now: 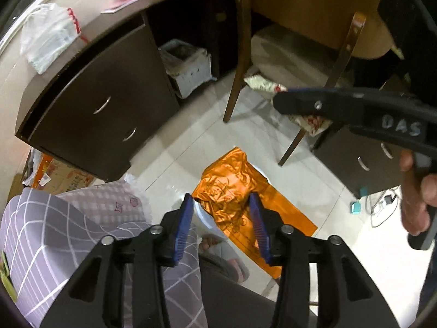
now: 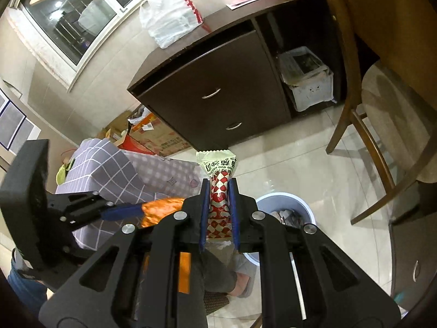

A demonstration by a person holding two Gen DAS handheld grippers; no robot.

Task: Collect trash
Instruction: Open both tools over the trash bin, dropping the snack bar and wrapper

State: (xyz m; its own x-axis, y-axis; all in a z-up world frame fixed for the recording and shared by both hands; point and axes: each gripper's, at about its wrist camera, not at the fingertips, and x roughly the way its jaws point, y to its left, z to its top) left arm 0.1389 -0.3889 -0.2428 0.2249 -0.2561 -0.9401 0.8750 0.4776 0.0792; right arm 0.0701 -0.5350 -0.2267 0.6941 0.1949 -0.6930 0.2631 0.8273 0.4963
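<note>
My left gripper (image 1: 221,201) is shut on a crumpled orange foil wrapper (image 1: 229,188), held above the floor; its flat tail hangs down toward my feet. In the right wrist view the same gripper (image 2: 142,213) shows at left with the orange wrapper (image 2: 161,209) in its blue fingers. My right gripper (image 2: 219,186) is shut on a red-and-white snack wrapper (image 2: 220,175) that sticks up past the fingertips. That gripper (image 1: 284,101) also shows in the left wrist view at upper right, the wrapper (image 1: 263,83) bulging around it. A blue waste bin (image 2: 286,205) with trash inside stands on the floor below the right gripper.
A dark brown cabinet (image 2: 218,90) with two drawers stands ahead, a white plastic bag (image 2: 169,16) on top. A white crate (image 2: 308,79) sits under the desk. A wooden chair (image 2: 355,104) is at right. A checked cloth-covered box (image 2: 109,169) and cardboard boxes (image 2: 155,136) are at left.
</note>
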